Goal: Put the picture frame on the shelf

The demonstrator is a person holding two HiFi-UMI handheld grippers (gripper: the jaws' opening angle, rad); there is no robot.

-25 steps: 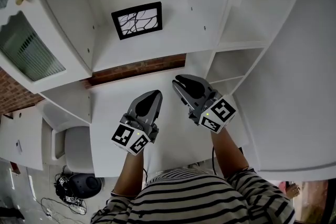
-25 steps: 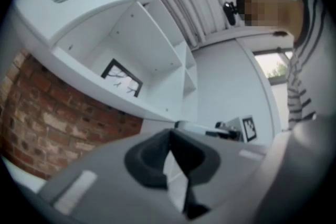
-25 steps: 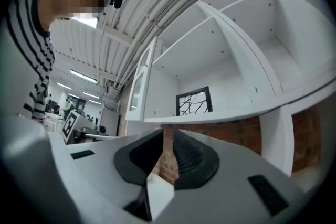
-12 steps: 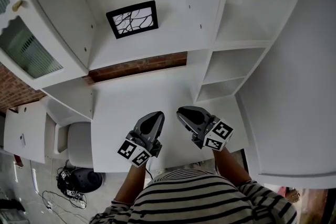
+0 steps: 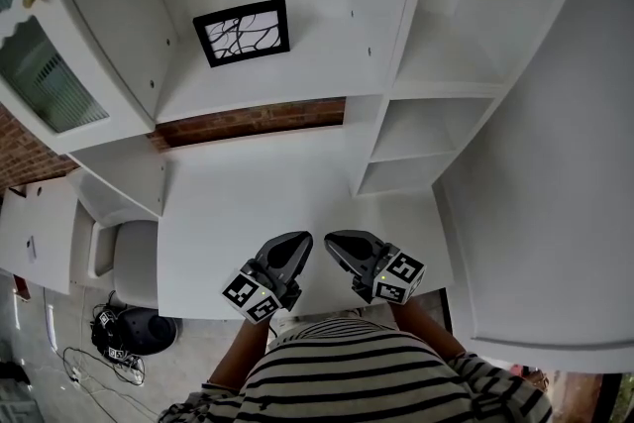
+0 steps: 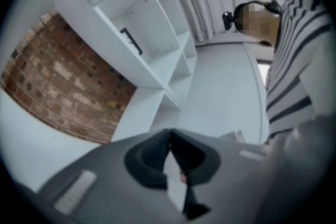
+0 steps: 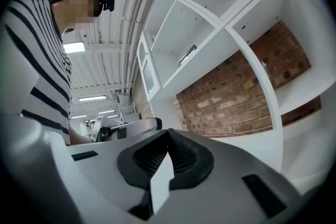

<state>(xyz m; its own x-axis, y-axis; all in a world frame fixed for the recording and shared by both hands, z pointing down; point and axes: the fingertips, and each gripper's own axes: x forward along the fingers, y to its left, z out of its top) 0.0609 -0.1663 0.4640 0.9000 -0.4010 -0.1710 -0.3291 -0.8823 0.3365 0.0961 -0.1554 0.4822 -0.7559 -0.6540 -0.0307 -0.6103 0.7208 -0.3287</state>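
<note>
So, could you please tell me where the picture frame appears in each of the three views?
Head view: the picture frame is upper left of centre, on the white shelf.
Left gripper view: it is a thin dark edge upper left of centre, inside a compartment.
Right gripper view: it is seen nearly edge-on, above centre.
Shared landmark: the brick wall under that shelf.

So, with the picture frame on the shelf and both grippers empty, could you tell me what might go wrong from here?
The picture frame stands upright on the shelf; I cannot tell whether anything props it, so a knock to the unit might tip it.
The left gripper and right gripper, both shut, hang low over the desk edge and might bump it.
</note>
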